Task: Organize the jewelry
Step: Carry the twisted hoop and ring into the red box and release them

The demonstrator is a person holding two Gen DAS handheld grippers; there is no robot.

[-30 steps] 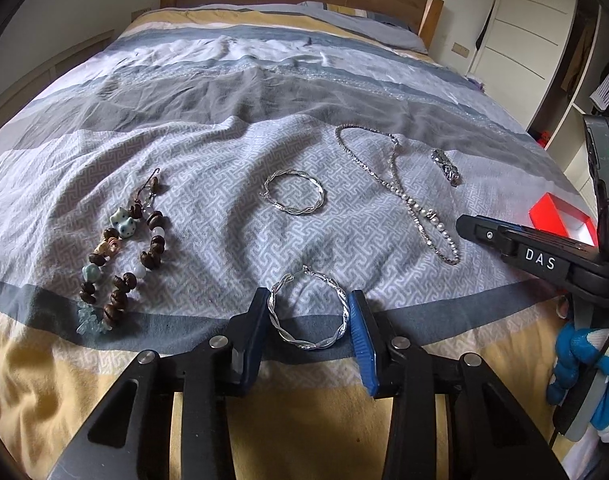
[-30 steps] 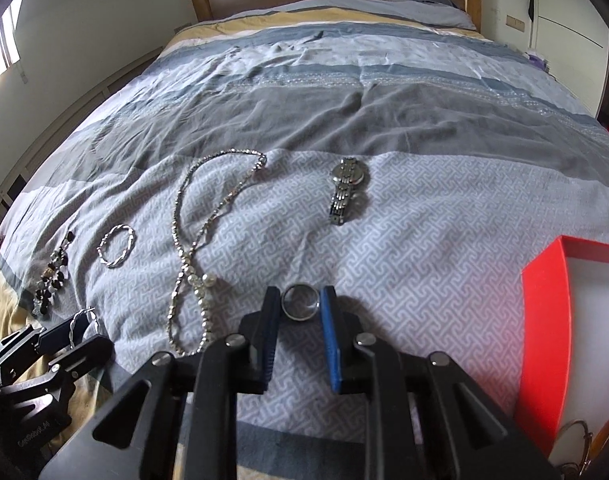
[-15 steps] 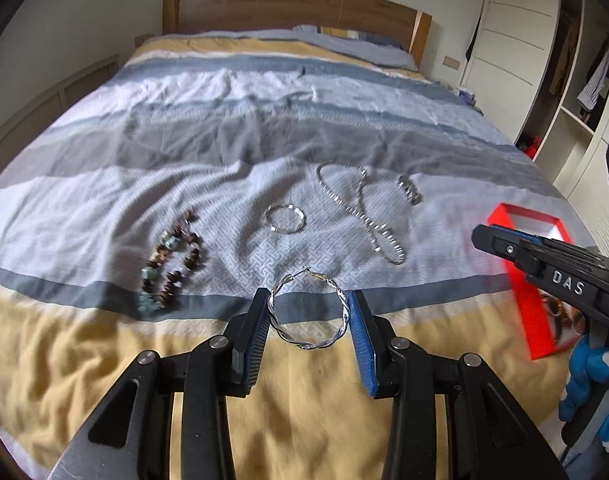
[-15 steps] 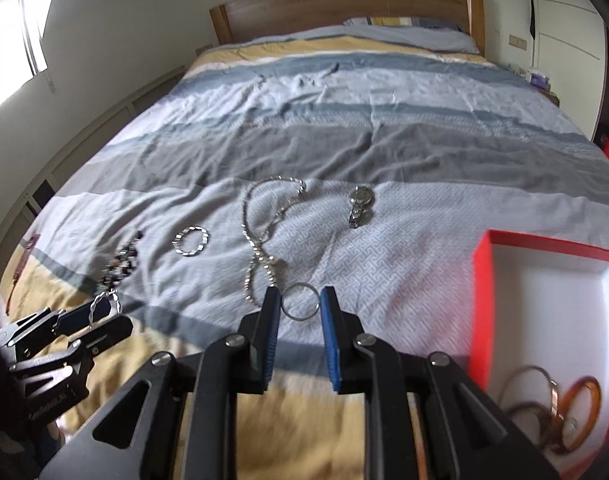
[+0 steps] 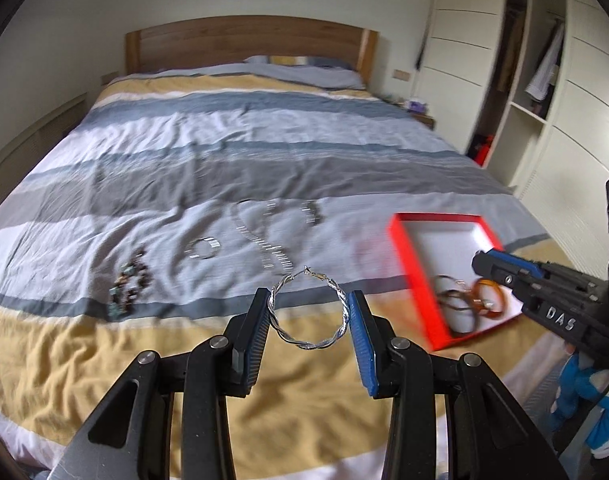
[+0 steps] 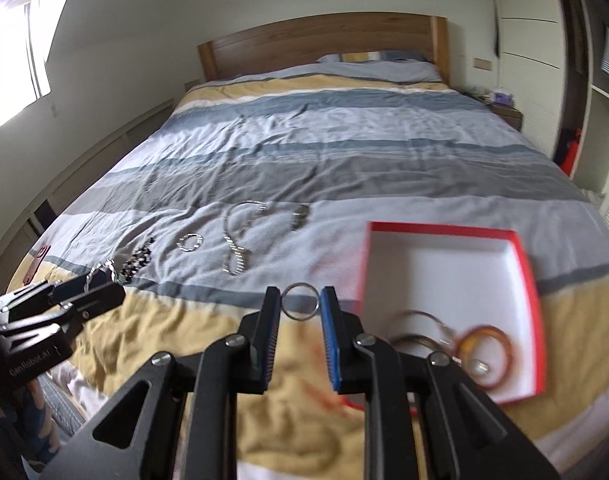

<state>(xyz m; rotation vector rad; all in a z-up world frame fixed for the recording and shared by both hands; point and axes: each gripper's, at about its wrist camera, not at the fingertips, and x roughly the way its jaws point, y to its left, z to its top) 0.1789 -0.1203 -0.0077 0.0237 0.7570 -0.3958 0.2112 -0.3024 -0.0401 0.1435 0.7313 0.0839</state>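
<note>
My left gripper (image 5: 308, 316) is shut on a twisted silver hoop (image 5: 278, 320), held above the bed's yellow stripe. My right gripper (image 6: 300, 306) is shut on a plain silver ring (image 6: 291, 314), held left of the red box (image 6: 526, 280), which holds brown and orange bangles (image 6: 484, 348). On the bedspread lie a beaded bracelet (image 5: 130, 280), a second twisted hoop (image 5: 202, 248), a silver necklace (image 5: 264, 246) and a watch (image 5: 312, 212). The right gripper also shows in the left wrist view (image 5: 504, 272), over the box (image 5: 408, 256).
The wooden headboard (image 5: 244, 40) and pillows are at the far end of the bed. White wardrobes (image 5: 504, 80) stand on the right, a window (image 6: 12, 40) on the left. A small red item (image 6: 36, 260) lies at the bed's left edge.
Both grippers have risen and pulled back from the bedspread with their rings. The red box with its bangles has come into fuller view under the right gripper.
</note>
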